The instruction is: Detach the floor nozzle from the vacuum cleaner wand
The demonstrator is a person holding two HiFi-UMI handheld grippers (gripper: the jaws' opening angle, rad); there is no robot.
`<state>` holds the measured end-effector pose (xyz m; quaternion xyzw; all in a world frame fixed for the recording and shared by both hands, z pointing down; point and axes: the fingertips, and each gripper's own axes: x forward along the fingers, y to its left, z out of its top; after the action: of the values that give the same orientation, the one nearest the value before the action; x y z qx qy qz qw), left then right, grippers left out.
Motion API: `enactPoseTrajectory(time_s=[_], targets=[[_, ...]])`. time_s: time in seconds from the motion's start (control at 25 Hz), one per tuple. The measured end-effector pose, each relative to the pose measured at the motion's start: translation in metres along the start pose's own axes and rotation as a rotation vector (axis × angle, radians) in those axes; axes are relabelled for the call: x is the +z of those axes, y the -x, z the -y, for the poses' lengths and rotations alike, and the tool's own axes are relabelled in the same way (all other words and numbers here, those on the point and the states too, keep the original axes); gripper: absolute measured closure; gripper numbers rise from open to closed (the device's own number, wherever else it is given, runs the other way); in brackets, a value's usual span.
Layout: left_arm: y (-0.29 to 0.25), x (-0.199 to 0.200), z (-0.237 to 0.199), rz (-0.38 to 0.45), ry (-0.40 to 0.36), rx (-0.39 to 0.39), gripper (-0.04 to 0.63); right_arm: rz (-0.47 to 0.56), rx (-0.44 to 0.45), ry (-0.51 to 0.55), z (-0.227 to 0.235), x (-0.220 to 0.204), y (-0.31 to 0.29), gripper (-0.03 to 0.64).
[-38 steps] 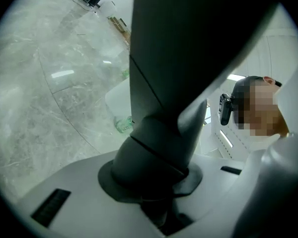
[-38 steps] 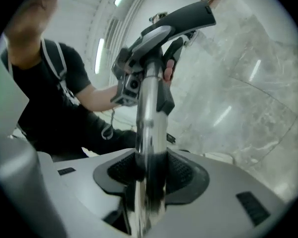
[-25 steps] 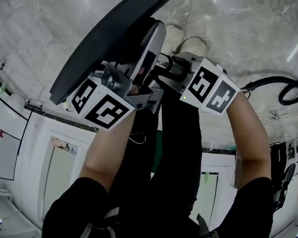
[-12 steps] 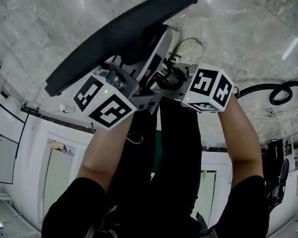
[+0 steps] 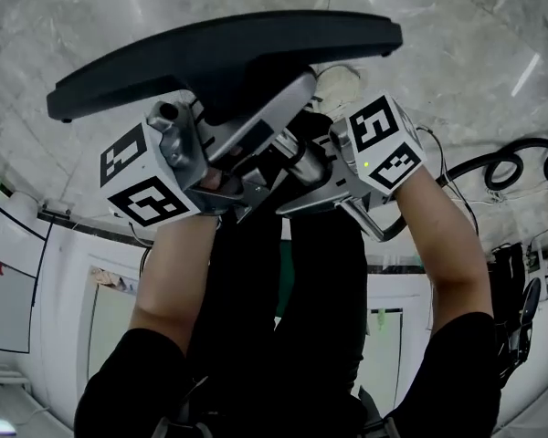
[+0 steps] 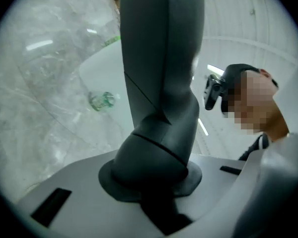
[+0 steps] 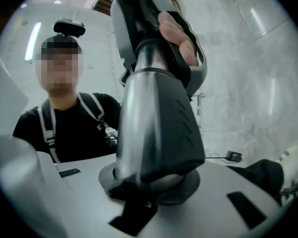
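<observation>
Jaws clamped on both sides of the joint: the left gripper (image 6: 154, 185) holds the floor nozzle (image 5: 219, 57) by its neck (image 6: 161, 73), and the right gripper (image 7: 149, 182) holds the wand (image 7: 156, 123) just beside it. A straight pull apart, without twisting, looks likeliest to free it.

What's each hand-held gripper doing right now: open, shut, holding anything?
Left hand-held gripper: closed on the floor nozzle neck.
Right hand-held gripper: closed on the wand end.
</observation>
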<state>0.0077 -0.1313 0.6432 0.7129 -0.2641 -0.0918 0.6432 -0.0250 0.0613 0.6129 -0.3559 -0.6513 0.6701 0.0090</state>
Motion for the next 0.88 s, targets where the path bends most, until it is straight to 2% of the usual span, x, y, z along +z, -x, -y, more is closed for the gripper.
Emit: enactPoseTrajectory(time_s=[0.08, 0.16, 0.28, 0.32, 0.36, 0.4, 0.44, 0.48, 0.52, 0.56, 0.6, 0.64, 0.68, 0.72, 0.76, 0.84, 0.88], targets=[[0.006, 0.003, -0.017, 0.027, 0.017, 0.115, 0.508, -0.009, -0.228, 0.01, 0.021, 0.002, -0.002, 0.529], [0.015, 0.006, -0.021, 0.045, -0.006, 0.182, 0.505, -0.044, -0.548, 0.066, 0.046, 0.003, 0.003, 0.531], [0.026, 0.014, -0.029, 0.067, -0.089, 0.334, 0.505, -0.049, -1.106, 0.197, 0.086, 0.01, 0.028, 0.532], [0.028, 0.016, -0.033, 0.069, -0.114, 0.379, 0.505, -0.039, -1.256, 0.233, 0.095, 0.013, 0.038, 0.532], [0.029, 0.017, -0.035, 0.068, -0.133, 0.4, 0.505, -0.03, -1.352, 0.259, 0.102, 0.016, 0.045, 0.534], [0.03, 0.017, -0.036, 0.067, -0.144, 0.4, 0.505, -0.027, -1.379, 0.273, 0.105, 0.017, 0.046, 0.537], [0.031, 0.016, -0.034, 0.067, -0.149, 0.386, 0.505, -0.032, -1.334, 0.275, 0.105, 0.016, 0.042, 0.54], [0.032, 0.015, -0.032, 0.071, -0.156, 0.363, 0.503, -0.049, -1.217, 0.265, 0.101, 0.012, 0.034, 0.541], [0.035, 0.019, -0.027, 0.083, -0.181, 0.338, 0.503, -0.076, -1.029, 0.234, 0.094, 0.002, 0.021, 0.545], [0.043, 0.032, -0.02, 0.111, -0.244, 0.321, 0.503, -0.115, -0.782, 0.174, 0.08, -0.018, 0.005, 0.546], [0.056, 0.06, -0.012, 0.16, -0.344, 0.322, 0.505, -0.171, -0.526, 0.091, 0.062, -0.051, -0.012, 0.546], [0.075, 0.097, -0.005, 0.222, -0.438, 0.337, 0.505, -0.236, -0.345, 0.004, 0.047, -0.094, -0.025, 0.546], [0.094, 0.133, -0.003, 0.28, -0.478, 0.348, 0.505, -0.297, -0.289, -0.063, 0.043, -0.136, -0.028, 0.546], [0.109, 0.161, -0.007, 0.315, -0.463, 0.35, 0.505, -0.343, -0.344, -0.098, 0.049, -0.166, -0.02, 0.546], [0.12, 0.176, -0.018, 0.322, -0.428, 0.362, 0.505, -0.374, -0.465, -0.097, 0.063, -0.18, -0.003, 0.546], [0.136, 0.172, -0.048, 0.275, -0.371, 0.458, 0.505, -0.421, -0.729, -0.001, 0.094, -0.171, 0.041, 0.546], [0.142, 0.16, -0.062, 0.242, -0.346, 0.514, 0.505, -0.439, -0.827, 0.073, 0.106, -0.16, 0.061, 0.546]])
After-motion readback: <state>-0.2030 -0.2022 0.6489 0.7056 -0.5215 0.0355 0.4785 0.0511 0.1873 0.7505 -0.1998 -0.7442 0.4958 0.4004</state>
